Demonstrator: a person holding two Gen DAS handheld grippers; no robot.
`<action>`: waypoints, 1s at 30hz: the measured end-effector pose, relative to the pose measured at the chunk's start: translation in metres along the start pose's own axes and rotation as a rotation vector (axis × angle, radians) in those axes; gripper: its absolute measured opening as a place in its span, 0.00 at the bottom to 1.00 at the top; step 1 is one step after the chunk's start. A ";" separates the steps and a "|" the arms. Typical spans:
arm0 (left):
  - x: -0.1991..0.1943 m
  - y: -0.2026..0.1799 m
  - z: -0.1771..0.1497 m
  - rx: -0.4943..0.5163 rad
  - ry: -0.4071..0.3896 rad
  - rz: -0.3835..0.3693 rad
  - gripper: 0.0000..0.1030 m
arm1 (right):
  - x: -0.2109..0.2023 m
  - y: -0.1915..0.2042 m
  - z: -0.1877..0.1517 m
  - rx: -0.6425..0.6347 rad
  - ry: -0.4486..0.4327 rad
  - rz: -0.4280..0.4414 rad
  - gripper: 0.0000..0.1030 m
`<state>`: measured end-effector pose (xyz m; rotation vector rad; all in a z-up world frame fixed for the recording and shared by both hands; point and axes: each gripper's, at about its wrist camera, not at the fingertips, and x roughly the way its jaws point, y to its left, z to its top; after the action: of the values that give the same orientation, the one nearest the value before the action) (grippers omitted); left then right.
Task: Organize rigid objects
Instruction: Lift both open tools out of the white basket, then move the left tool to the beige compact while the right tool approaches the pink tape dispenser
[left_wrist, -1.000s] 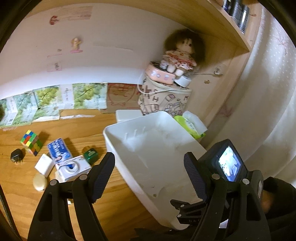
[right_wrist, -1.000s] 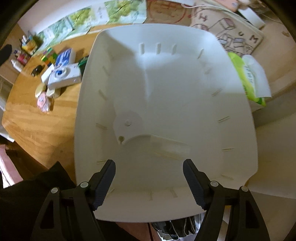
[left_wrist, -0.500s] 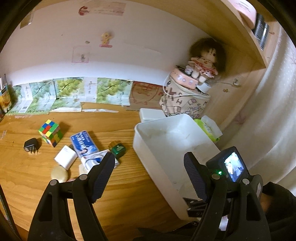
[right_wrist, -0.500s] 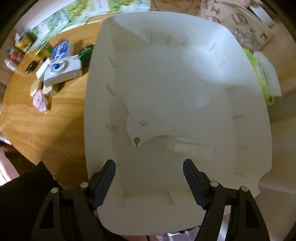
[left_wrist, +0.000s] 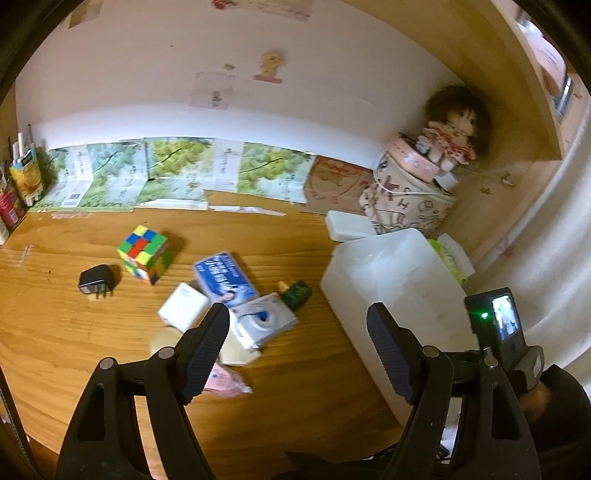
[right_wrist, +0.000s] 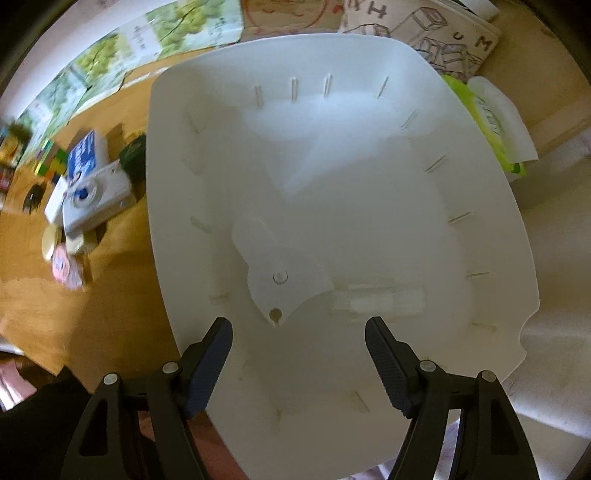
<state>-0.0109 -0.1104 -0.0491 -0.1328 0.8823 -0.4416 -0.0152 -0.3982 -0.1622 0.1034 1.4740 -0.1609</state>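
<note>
Loose items lie on the wooden desk: a colour cube (left_wrist: 144, 254), a black plug (left_wrist: 95, 285), a blue box (left_wrist: 225, 280), a small white box (left_wrist: 183, 310), a white camera (left_wrist: 264, 325), a green bottle (left_wrist: 297, 293) and a pink packet (left_wrist: 221, 380). My left gripper (left_wrist: 299, 347) hangs open above the desk, its left finger over the camera's near side. To the right stands the white bin (left_wrist: 391, 291). My right gripper (right_wrist: 299, 362) points straight down into the bin (right_wrist: 159, 221); its jaws are closing with nothing between them. A flat white piece (right_wrist: 280, 266) lies on the bin floor.
A doll (left_wrist: 450, 140) sits on a patterned storage box (left_wrist: 406, 206) in the back right corner. A green wipes pack (left_wrist: 452, 258) and a flat white box (left_wrist: 347, 225) lie beside the bin. Printed cardboard panels (left_wrist: 177, 170) lean along the wall; cartons (left_wrist: 22, 177) stand at far left.
My left gripper has swung left, away from over the bin towards the loose items. The right gripper has rolled a little above the bin and its jaws have narrowed slightly.
</note>
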 end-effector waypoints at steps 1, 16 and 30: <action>-0.001 0.005 0.001 -0.004 0.002 0.004 0.77 | 0.000 0.002 -0.002 0.013 -0.001 0.003 0.69; 0.012 0.081 0.015 0.051 0.123 0.151 0.77 | -0.015 0.061 0.002 0.065 -0.109 0.010 0.69; 0.047 0.117 0.012 0.228 0.313 0.225 0.77 | -0.039 0.076 -0.023 0.354 -0.390 0.095 0.70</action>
<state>0.0619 -0.0262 -0.1094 0.2501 1.1324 -0.3534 -0.0278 -0.3177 -0.1278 0.4058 1.0386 -0.3443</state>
